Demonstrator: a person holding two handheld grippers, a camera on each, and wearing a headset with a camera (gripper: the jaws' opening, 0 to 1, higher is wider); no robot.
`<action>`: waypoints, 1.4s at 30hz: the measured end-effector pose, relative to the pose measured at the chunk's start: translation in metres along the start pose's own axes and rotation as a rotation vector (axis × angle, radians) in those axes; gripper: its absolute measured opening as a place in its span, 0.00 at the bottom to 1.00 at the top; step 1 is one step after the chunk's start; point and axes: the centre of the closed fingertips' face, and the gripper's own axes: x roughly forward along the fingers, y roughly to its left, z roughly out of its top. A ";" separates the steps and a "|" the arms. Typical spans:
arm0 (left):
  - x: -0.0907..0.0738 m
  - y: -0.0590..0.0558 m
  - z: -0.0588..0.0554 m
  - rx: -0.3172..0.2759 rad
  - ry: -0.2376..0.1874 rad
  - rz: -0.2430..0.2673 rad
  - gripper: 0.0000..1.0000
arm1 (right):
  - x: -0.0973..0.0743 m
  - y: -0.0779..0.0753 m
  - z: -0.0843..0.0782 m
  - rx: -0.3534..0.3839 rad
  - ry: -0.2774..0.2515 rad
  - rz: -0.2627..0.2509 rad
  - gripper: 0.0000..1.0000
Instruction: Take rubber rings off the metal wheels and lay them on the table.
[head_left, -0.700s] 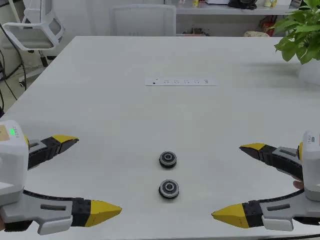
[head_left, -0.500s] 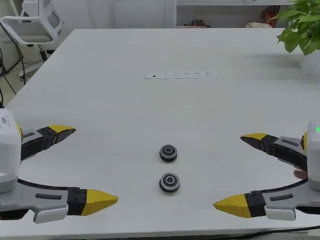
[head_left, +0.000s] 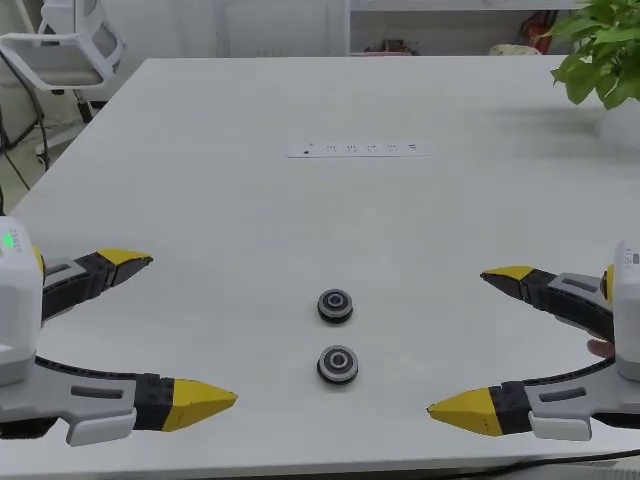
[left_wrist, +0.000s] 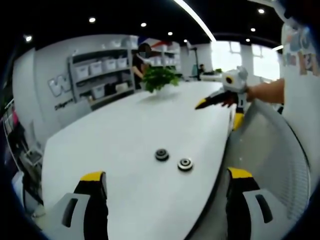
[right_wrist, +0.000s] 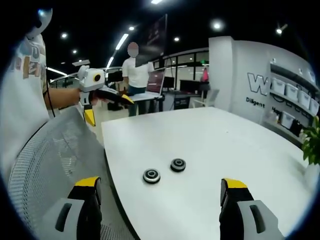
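Observation:
Two small metal wheels with black rubber rings lie on the white table (head_left: 300, 220): a far wheel (head_left: 335, 305) and a near wheel (head_left: 338, 364). In the left gripper view they are the far wheel (left_wrist: 161, 154) and near wheel (left_wrist: 185, 163); in the right gripper view, far wheel (right_wrist: 178, 164) and near wheel (right_wrist: 152, 175). My left gripper (head_left: 183, 330) stands open at the table's left front, well left of the wheels. My right gripper (head_left: 470, 345) stands open at the right front, equally apart from them. Both hold nothing.
A white power strip (head_left: 360, 150) lies mid-table beyond the wheels. A potted plant (head_left: 600, 55) stands at the far right corner. Office chairs (head_left: 65, 50) stand past the far left corner. A person (right_wrist: 135, 65) stands beyond the table in the right gripper view.
The head camera tilted down, so the whole picture shifted. Both grippers stay open in about the same places; the wheels have not moved.

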 end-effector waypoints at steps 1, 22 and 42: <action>0.000 0.000 0.001 0.001 -0.001 -0.002 1.00 | 0.000 0.000 0.000 0.000 -0.001 0.000 0.99; 0.001 0.001 0.002 0.005 -0.005 -0.008 1.00 | 0.001 -0.003 0.003 -0.008 -0.007 0.007 0.99; 0.007 0.006 0.005 0.011 -0.001 -0.024 1.00 | 0.006 -0.009 0.011 -0.024 -0.013 0.019 0.96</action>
